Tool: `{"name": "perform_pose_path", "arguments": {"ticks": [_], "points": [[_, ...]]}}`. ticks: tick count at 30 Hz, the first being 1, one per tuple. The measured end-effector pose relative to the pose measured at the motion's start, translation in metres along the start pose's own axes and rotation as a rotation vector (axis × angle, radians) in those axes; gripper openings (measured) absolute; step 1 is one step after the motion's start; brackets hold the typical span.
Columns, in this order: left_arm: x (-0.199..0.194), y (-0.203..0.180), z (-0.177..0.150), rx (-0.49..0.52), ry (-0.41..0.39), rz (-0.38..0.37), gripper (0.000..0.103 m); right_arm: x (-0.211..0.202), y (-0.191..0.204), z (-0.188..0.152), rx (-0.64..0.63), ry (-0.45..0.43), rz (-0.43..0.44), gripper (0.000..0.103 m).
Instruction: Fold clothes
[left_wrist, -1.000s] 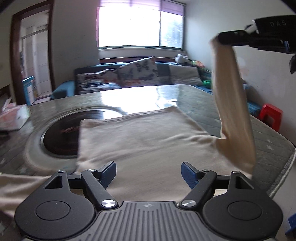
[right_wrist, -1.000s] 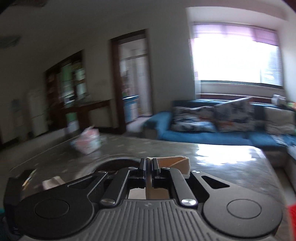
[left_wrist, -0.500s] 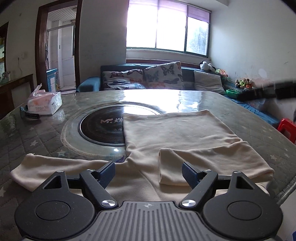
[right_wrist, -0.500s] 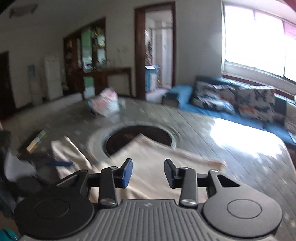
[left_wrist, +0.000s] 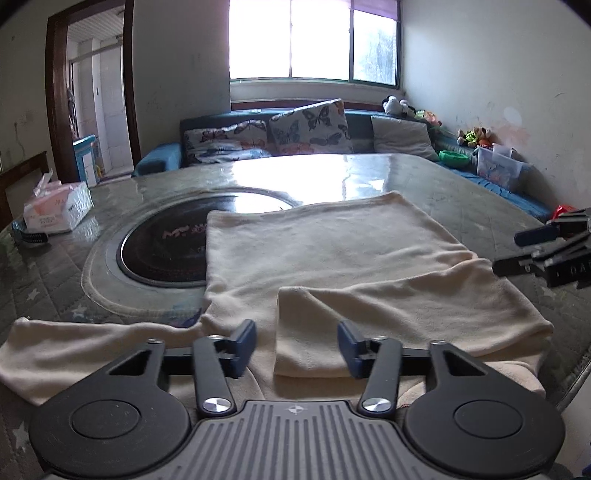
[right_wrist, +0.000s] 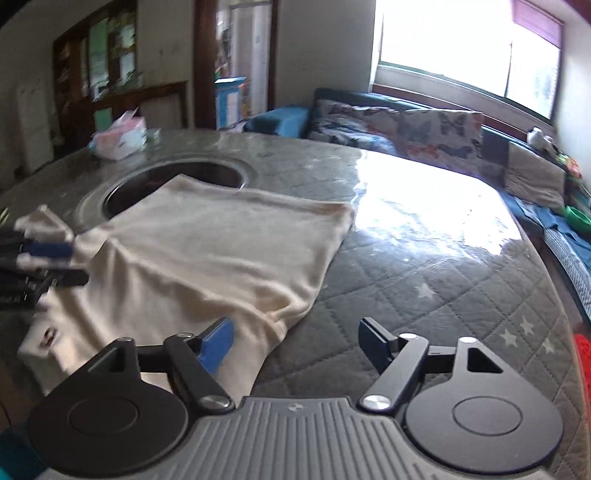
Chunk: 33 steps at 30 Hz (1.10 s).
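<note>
A cream long-sleeved top (left_wrist: 325, 251) lies flat on the quilted table (left_wrist: 480, 199). Its right sleeve (left_wrist: 406, 310) is folded across the body, and its left sleeve (left_wrist: 85, 343) stretches out toward the table's left edge. My left gripper (left_wrist: 297, 345) hovers open just above the near part of the top, nothing between its fingers. My right gripper (right_wrist: 297, 341) is open too, over the top's right edge (right_wrist: 295, 302), and appears at the right of the left wrist view (left_wrist: 517, 251). The left gripper's fingers (right_wrist: 51, 251) show at the left of the right wrist view.
A dark round inset plate (left_wrist: 166, 243) sits in the table under the top's far left corner. A tissue box (left_wrist: 55, 210) stands at the table's far left. A blue sofa with butterfly cushions (left_wrist: 306, 129) runs behind the table. A red stool (left_wrist: 563, 211) is on the right.
The right gripper held the right sleeve high, laid it across the body, opened and drew back to the right. The left gripper stayed open near the top's near edge.
</note>
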<state>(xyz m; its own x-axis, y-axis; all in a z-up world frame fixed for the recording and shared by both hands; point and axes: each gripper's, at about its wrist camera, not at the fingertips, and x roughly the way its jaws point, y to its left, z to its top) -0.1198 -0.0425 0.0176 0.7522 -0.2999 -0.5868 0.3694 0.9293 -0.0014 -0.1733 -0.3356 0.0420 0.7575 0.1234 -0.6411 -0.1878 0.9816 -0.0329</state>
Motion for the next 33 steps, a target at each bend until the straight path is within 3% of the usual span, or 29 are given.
{"name": "perform_pose_path", "arguments": {"ticks": [7,10,14,20,24,25,33], "points": [[0.002,-0.002,-0.001,0.013,0.016,0.014,0.009,0.023,-0.005,-0.002,0.03,-0.009,-0.076,0.087],[-0.002,-0.002,0.001,0.018,0.021,0.027,0.003,0.024,-0.009,-0.007,0.024,-0.021,-0.097,0.091],[-0.005,0.005,-0.001,0.006,0.04,0.062,0.003,0.021,-0.01,-0.008,0.011,-0.027,-0.104,0.091],[-0.018,0.008,0.004,-0.009,0.019,0.047,0.009,0.008,0.002,-0.005,-0.056,-0.057,-0.095,0.095],[-0.016,-0.002,0.009,-0.001,-0.005,0.012,0.041,-0.001,0.019,-0.011,-0.125,-0.06,-0.066,0.1],[-0.013,-0.004,0.009,0.005,-0.004,0.008,0.044,-0.003,0.024,-0.013,-0.145,-0.058,-0.062,0.1],[-0.001,-0.005,-0.001,0.005,0.039,0.015,0.048,-0.005,0.043,-0.026,-0.234,-0.047,-0.051,0.103]]}}
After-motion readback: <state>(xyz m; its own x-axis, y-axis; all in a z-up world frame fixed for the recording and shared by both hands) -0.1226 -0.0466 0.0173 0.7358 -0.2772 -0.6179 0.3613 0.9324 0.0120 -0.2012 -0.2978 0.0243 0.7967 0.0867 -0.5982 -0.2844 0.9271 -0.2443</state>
